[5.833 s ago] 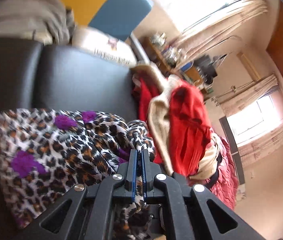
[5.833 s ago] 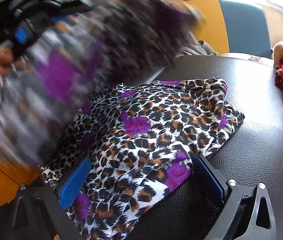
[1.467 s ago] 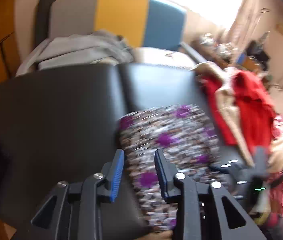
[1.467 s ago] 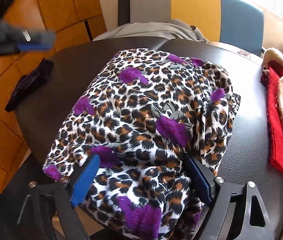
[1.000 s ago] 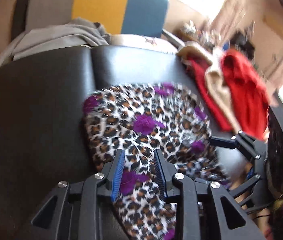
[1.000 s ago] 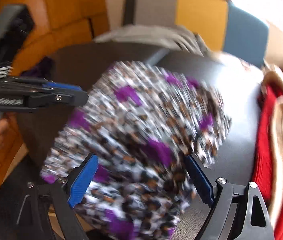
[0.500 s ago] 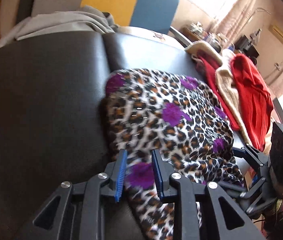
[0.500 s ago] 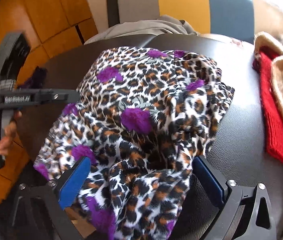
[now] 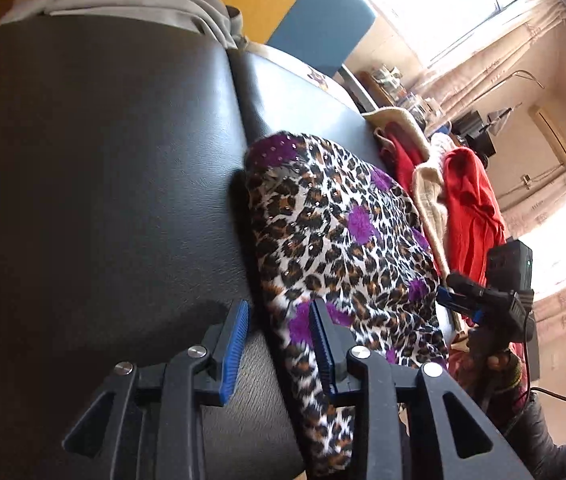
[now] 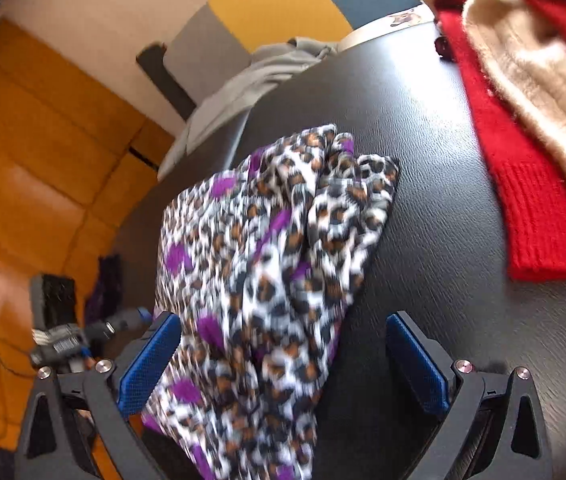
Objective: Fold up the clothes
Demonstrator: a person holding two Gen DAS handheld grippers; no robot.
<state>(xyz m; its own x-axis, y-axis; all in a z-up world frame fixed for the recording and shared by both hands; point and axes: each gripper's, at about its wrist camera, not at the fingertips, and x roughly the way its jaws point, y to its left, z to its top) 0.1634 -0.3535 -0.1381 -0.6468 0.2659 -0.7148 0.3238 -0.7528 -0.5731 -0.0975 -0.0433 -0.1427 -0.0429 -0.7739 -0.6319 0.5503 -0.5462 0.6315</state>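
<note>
- The leopard cloth [image 9: 335, 240] lies on the black seat [image 9: 103, 180], just right of the seam down its middle. Its near end hangs over the front edge of the seat.
- It is already folded into a long, thick strip. The far end looks lumpy in my right view, with one flap sticking out, so I think it needs one more fold or a pat to be neat.
- My left tongs [image 9: 279, 308] are partly spread. The left edge of the cloth sits between the two blue pads, but they do not squeeze it.
- My right tongs [image 10: 283, 320] are spread as wide as they go. The near end of the cloth lies between them and they pinch nothing.
- The red and cream pile [image 9: 467, 200] lies along the right edge of the seat, near the cloth but not touching it. It is all bunched up, so I think most of the job is left.
- A grey cloth [image 9: 143, 0] lies past the back edge.
- A small dark purple thing [image 10: 107, 280] sits by the left edge; I cannot tell what it is.
- The left half of the seat is bare, so there is good room there for laying a folded piece. The right side is tight because of the pile.
</note>
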